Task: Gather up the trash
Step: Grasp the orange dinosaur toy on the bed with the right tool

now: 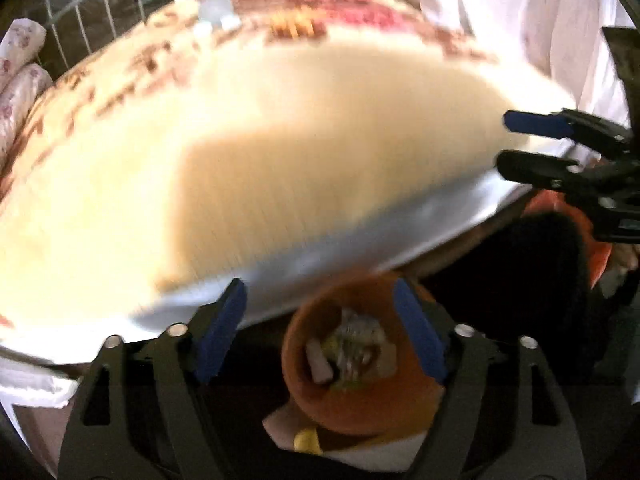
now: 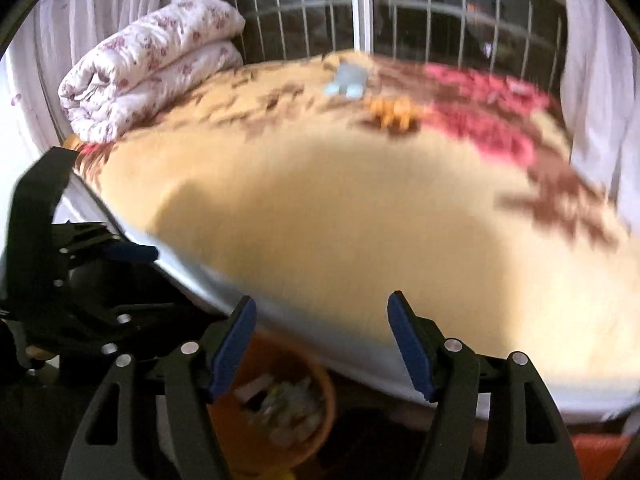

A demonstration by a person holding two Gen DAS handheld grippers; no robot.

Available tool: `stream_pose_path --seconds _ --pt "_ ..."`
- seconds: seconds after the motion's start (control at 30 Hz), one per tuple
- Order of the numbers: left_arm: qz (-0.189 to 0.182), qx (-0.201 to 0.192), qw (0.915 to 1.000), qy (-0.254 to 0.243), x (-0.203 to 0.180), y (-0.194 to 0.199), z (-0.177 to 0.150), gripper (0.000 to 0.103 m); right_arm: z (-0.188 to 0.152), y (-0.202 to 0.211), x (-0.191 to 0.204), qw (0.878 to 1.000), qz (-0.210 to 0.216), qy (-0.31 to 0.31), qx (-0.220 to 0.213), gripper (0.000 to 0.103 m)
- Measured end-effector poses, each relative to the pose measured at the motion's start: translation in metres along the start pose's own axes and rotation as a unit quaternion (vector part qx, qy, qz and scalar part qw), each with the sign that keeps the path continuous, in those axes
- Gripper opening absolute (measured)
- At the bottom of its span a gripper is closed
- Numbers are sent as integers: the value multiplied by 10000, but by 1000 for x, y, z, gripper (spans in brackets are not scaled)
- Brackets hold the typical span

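An orange bin (image 1: 360, 412) stands on the floor by the bed's edge, holding crumpled paper and wrappers (image 1: 352, 352). My left gripper (image 1: 318, 292) hangs above it, open, with nothing between its blue pads. My right gripper (image 2: 322, 308) is also open and empty, over the bed's edge with the bin (image 2: 228, 424) below it to the left. It appears at the right of the left wrist view (image 1: 516, 144). Far across the bed lie a light blue crumpled piece (image 2: 348, 78) and a small orange piece (image 2: 394, 114). Both views are blurred.
The bed (image 2: 340, 208) has a cream blanket with brown and red patterns and a white side edge. A folded floral quilt (image 2: 148, 64) lies at its far left. A barred window (image 2: 440, 20) and pale curtains (image 1: 500, 8) stand behind. Something red-orange (image 1: 596, 248) sits on the dark floor.
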State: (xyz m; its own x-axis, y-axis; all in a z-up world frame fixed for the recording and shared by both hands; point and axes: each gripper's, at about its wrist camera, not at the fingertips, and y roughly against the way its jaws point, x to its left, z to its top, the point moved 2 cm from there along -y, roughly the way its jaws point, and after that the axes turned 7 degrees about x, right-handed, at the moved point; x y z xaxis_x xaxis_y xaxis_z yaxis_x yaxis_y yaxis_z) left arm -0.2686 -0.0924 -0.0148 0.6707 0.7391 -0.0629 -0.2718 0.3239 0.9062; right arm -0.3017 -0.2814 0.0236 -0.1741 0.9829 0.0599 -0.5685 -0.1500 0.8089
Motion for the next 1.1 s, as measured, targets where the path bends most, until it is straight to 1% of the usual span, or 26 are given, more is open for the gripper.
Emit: stream_pose_path --seconds 0.03,0.13,0.2,0.27,0.4,0.43,0.5,0.57,0.63,0.7,0.77,0.8,0.87,1.0,1.1 --pt "60 -168 9998 80 5 8 11 78 12 1 -6 9999 -30 67 -71 67" --pt "203 -398 9989 160 15 8 39 78 50 -6 -17 9994 -114 272 -164 68" --pt "394 -540 9975 232 27 8 60 78 80 -15 -25 9986 -206 422 -230 69" --pt "543 -566 9965 281 33 -1 89 79 103 -25 -33 9979 -275 530 -265 70" --pt "719 -595 9951 313 51 -15 131 79 144 -52 -54 9959 -359 798 -233 76" --pt "724 -596 9952 296 55 -19 137 79 151 -59 -57 9953 -371 871 -200 78" --pt "838 -575 9943 315 66 -30 156 79 173 -80 -72 9931 -462 1076 -69 78" --pt "867 -497 9943 360 77 -42 171 79 188 -99 -82 9907 -503 1264 62 78" --pt "861 -409 9943 470 87 -52 180 79 200 -117 -91 9877 -555 1455 155 78" --pt "732 -274 9951 610 97 -63 185 79 213 -138 -101 9840 -536 1675 283 78" --pt "593 -180 9954 737 104 -72 187 79 218 -153 -107 9799 -554 1877 387 78" --pt "515 -150 9955 782 107 -76 187 79 222 -164 -110 9763 -571 2036 466 78" --pt "478 -198 9955 794 108 -77 186 82 227 -177 -114 9719 -539 2225 554 78" --pt "613 -284 9955 662 101 -79 185 86 237 -198 -118 9660 -155 2491 679 77" --pt "593 -336 9955 655 101 -79 185 86 243 -210 -118 9615 303 2594 854 77"
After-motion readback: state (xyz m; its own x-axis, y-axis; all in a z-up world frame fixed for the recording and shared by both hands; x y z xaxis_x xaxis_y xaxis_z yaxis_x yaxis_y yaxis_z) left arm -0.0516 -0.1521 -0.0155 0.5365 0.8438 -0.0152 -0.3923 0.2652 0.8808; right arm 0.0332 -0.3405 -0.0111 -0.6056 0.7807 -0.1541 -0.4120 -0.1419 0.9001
